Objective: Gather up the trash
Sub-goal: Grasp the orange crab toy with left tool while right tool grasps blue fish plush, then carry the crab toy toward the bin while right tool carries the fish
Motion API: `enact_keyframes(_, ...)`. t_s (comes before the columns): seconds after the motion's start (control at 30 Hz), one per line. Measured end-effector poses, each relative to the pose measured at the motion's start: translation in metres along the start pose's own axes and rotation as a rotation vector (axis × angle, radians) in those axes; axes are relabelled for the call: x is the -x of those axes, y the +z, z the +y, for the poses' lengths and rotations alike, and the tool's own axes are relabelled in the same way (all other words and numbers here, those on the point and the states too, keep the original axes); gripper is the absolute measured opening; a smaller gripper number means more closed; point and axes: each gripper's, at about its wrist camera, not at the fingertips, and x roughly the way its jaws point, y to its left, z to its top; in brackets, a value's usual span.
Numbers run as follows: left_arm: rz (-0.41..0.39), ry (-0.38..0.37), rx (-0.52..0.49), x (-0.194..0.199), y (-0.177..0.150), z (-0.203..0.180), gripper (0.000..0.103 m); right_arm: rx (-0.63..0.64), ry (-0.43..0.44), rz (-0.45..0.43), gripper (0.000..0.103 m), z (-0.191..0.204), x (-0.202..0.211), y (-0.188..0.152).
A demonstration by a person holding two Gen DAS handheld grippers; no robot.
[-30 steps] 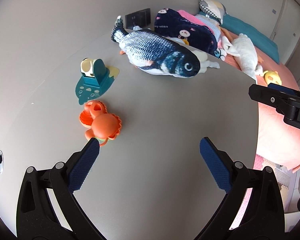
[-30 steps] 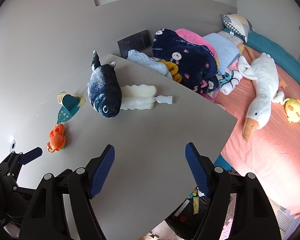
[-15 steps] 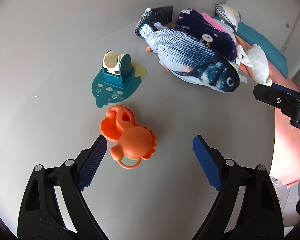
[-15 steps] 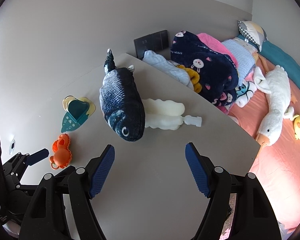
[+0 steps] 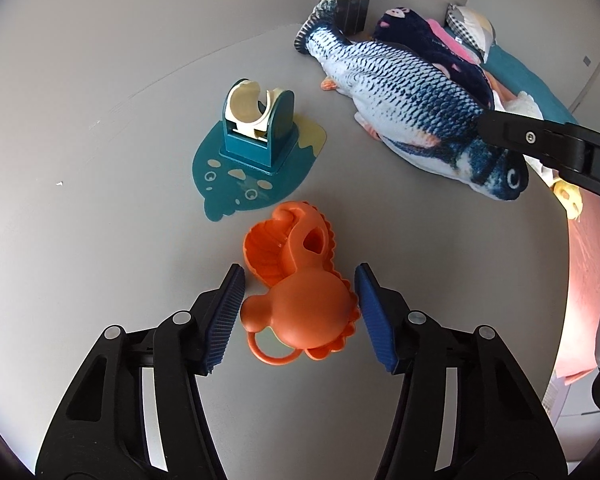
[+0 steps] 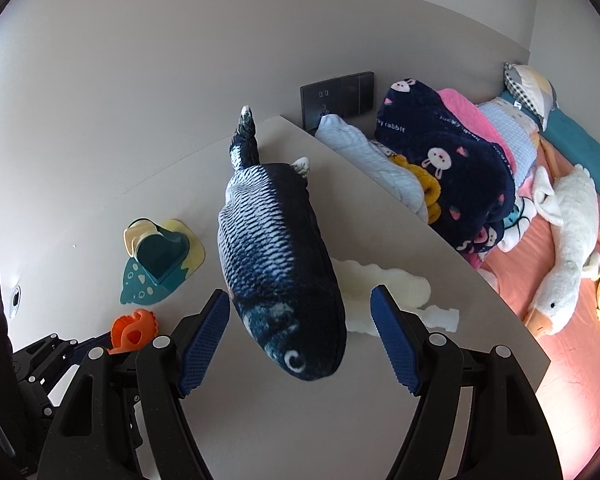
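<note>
Orange crab toy (image 5: 300,300) lies just before the teal holder (image 5: 256,152); left gripper (image 5: 300,312) jaws, just closing, bracket it without contact (rounded shell may squirt free); right gripper (image 6: 300,336) spread, straddling the plush fish (image 6: 278,264).

The left gripper (image 5: 300,312) tilts steeply down, its fingers (image 5: 225,314) just closing inward, partly apart. The right gripper (image 6: 300,344) tilts down, fingers (image 6: 392,344) spread wide.
</note>
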Motion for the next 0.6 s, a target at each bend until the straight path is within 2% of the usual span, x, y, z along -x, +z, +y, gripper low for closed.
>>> enact_keyframes(0.23,-0.015,-0.002,0.004,-0.003,0.006,0.005,0.054,0.013,-0.024,0.026,0.074,0.005,-0.021,0.015)
enact_keyframes(0.4,-0.033,-0.006,-0.009,-0.002,0.005,0.007,0.053,0.062,-0.038,0.072,0.066,0.014,-0.037,0.02)
enact_keyframes(0.5,-0.038,-0.008,-0.006,-0.002,0.006,0.008,0.053,0.11,-0.041,0.113,0.049,0.023,-0.047,0.019)
enact_keyframes(0.57,-0.038,-0.011,0.001,-0.002,0.006,0.009,0.053,0.135,-0.048,0.118,0.033,0.028,-0.048,0.016)
enact_keyframes(0.6,-0.038,-0.013,0.004,-0.002,0.006,0.01,0.053,0.142,-0.051,0.115,0.03,0.03,-0.048,0.015)
